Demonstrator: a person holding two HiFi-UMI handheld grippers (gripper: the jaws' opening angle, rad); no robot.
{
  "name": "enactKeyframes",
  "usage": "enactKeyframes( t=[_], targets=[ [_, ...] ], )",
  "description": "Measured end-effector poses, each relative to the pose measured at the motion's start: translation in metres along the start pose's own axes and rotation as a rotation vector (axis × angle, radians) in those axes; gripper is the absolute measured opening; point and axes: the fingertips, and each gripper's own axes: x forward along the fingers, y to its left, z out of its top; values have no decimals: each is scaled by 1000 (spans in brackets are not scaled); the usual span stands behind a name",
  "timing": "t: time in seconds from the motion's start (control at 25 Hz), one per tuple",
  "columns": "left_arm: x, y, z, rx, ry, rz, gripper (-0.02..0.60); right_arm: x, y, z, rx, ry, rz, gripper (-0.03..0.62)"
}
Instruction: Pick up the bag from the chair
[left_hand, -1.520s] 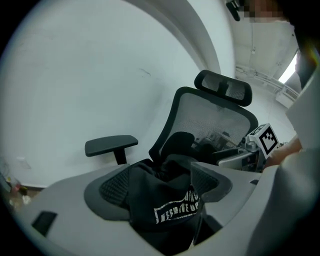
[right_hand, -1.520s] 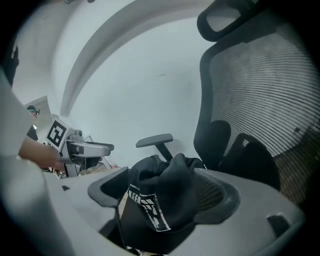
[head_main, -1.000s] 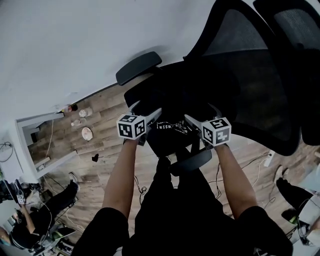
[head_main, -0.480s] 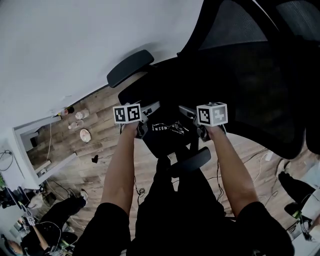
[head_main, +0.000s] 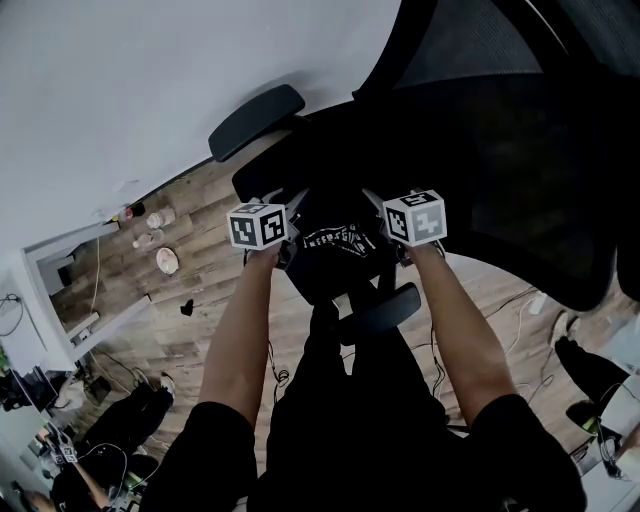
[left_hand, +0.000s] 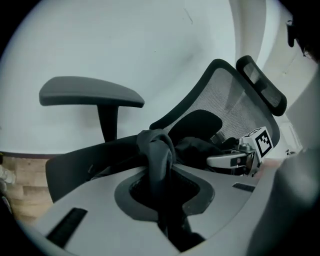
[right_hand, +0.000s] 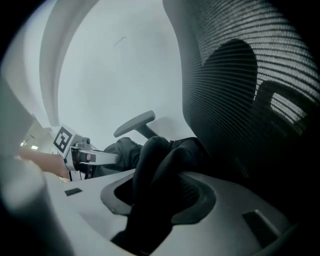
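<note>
now at the grasp step: the black bag (head_main: 335, 248) lies on the chair (head_main: 520, 160), in front of its mesh back. both tongs have just been closing on the bag, the left gripper (left_hand: 160, 172) pinched nearly together on a thin fold of cloth and the right gripper (right_hand: 159, 186) clamped on a thicker bunch beside it. the bag does not yet look raised off the chair, so the next move, as judged, calls for lifting both grippers together and evenly, straight up from the chair, with the pinch kept firm so the soft cloth cannot slip out.
</note>
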Motion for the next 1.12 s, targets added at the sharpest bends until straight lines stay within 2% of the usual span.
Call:
enactKeyframes(
  t=[0.24,0.44,0.68,0.92,1.12],
  targets=[
    [-15,-21,2,94,-56,-26,63,-23,14,3,-156,-117,-53,89],
    [-40,-42,8,191,-126,-26,57,-49,32,2,-241,-198,-54,69],
    [-83,-86,27,244,-248,-57,51,-87,55,17,-272,-304,-47,61],
    [-128,-128,51,342,-317,-85,48,-131,85,32,-276,-391,-37,57],
    [-161,-163,81,437,-421,-96,48,-170,100,60,-278,-487,-40,57]
  ],
)
